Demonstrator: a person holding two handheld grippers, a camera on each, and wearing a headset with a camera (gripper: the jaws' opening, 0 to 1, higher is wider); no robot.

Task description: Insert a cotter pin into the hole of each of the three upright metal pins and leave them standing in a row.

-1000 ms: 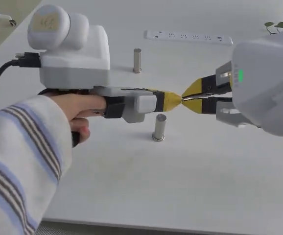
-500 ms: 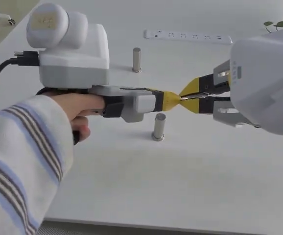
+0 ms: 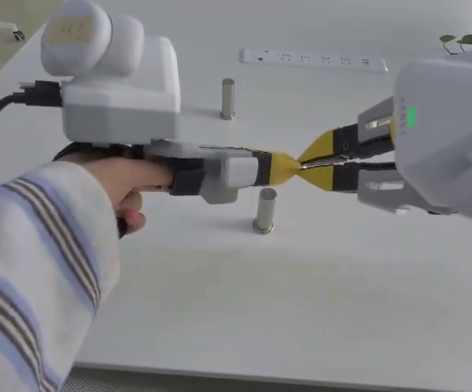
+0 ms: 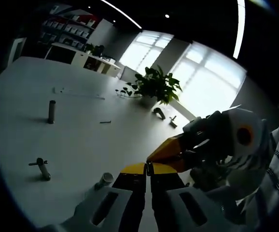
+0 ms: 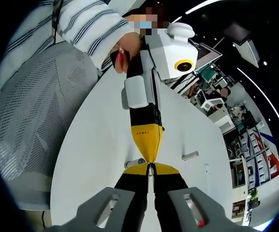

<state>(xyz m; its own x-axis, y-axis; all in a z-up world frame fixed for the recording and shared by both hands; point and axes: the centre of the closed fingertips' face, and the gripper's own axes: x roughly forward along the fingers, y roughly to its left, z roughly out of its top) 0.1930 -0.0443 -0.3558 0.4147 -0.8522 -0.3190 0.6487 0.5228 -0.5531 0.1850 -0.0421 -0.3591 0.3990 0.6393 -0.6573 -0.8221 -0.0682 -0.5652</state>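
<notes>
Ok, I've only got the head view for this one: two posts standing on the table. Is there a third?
Observer: Yes. The left gripper view shows a third post, with a cotter pin through its top.
Reviewer: Any loose pins about?
Observer: One small thin piece lies on the table, too small to name.
Reviewer: And the left gripper's jaws?
Observer: Seen along them, the left gripper has its jaws closed, tip to tip with the right gripper.
</notes>
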